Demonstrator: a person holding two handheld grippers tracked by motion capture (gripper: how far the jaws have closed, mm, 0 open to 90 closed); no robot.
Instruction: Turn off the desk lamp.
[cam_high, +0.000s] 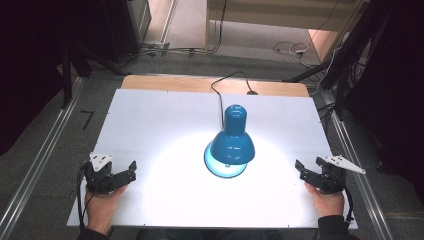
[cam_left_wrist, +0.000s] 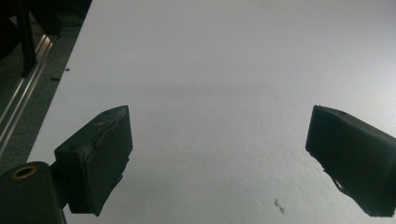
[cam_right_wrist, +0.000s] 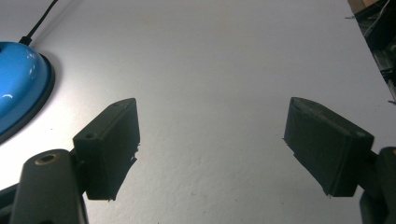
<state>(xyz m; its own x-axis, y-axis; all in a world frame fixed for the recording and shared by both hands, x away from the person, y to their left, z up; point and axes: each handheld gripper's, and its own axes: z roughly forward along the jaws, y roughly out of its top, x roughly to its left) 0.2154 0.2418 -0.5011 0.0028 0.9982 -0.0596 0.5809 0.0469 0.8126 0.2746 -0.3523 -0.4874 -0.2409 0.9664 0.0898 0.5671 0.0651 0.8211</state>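
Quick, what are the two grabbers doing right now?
Left gripper: open, holding nothing.
Right gripper: open, holding nothing, off to the side of the blue lamp.

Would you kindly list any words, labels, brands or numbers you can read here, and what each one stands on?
None: no readable text on the blue lamp, the white table, the left gripper or the right gripper.

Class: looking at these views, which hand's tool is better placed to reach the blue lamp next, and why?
Probably the right. The right tool sits slightly nearer the blue lamp, whose base shows at the edge of its own view, jaws open. The left tool faces bare white table.
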